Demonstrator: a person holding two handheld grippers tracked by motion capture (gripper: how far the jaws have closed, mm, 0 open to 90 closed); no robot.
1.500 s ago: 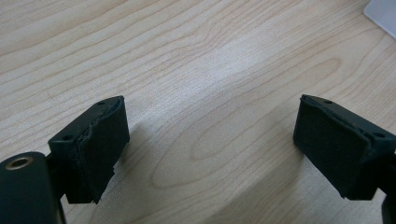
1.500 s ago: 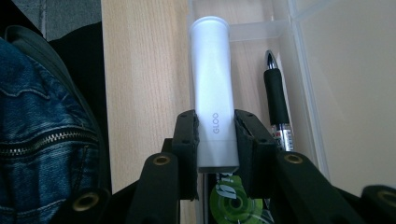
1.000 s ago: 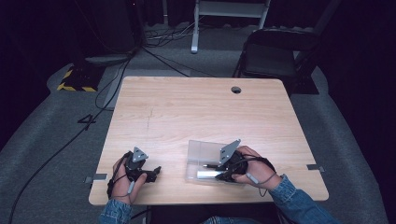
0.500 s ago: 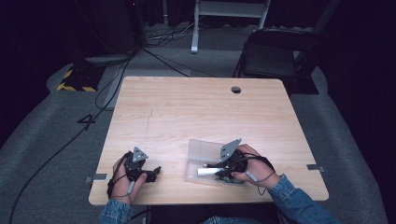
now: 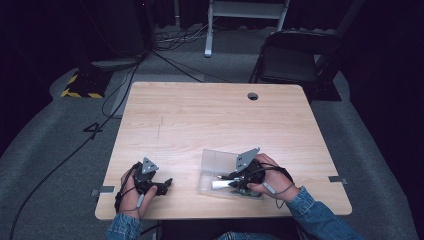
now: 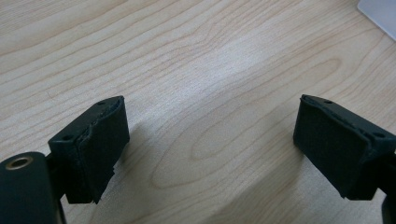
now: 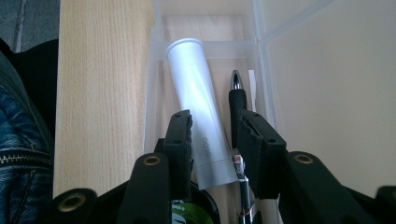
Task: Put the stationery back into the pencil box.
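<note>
On the pale wooden table (image 5: 210, 120), near its front edge and right of the middle, a clear plastic organiser tray (image 5: 216, 161) with several compartments, lying flat. In the narrow compartment along the tray's near side, a silver cylindrical tube (image 7: 198, 107), lengthwise and slightly askew, touching the tray wall at its capped end; just beside it, a pen with a black grip and metal tip (image 7: 236, 100), parallel to the tube in the same compartment. Over that compartment, the right tongs (image 7: 212, 135), reaching in from the tray's right end, jaws on either side of the tube; jaws just widened a little, a gap visible between each pad and the tube, so released rather than clenched. At the table's front left, well apart from the tray, the left tongs (image 6: 212, 140), jaws spread wide over bare wood, nothing between them, released. Behind the table, on the grey floor, a dark folding chair (image 5: 295, 60) and trailing black cables (image 5: 115, 95).
</note>
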